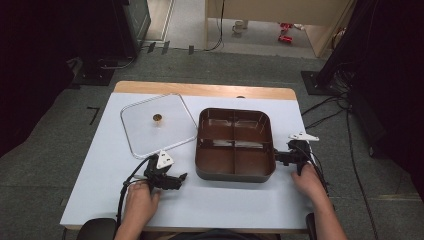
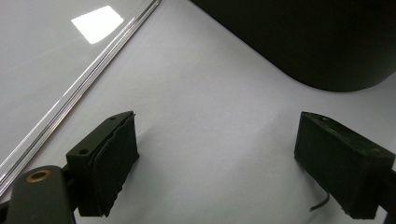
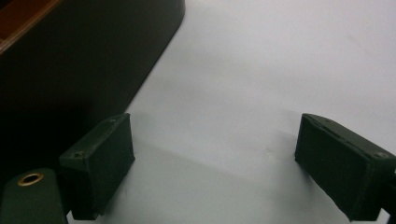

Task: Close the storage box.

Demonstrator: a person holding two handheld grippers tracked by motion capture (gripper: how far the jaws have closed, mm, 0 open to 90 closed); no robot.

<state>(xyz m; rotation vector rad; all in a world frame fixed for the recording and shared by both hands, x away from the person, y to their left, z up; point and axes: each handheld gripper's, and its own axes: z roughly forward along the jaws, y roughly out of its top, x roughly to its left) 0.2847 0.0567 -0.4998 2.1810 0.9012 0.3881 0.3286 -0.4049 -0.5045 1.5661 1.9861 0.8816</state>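
A dark brown tray (image 1: 270,132) with several compartments sits in the middle of the white table (image 1: 220,200). A clear square lid (image 1: 145,135) with a small gold knob (image 1: 157,118) lies flat to its left. My left gripper (image 1: 181,178) rests low near the tray's front left corner, open, with bare table between its jaws; the tray's dark wall (image 2: 327,51) and the lid's edge (image 2: 88,77) appear ahead of it. My right gripper (image 1: 278,156) sits at the tray's right side, open, the tray's wall (image 3: 84,65) just beyond its left jaw.
The table's wooden far edge (image 1: 200,89) runs behind the tray. Grey carpet surrounds the table, with black stands and cables at the left and right. White table surface lies along the front edge between the person's hands.
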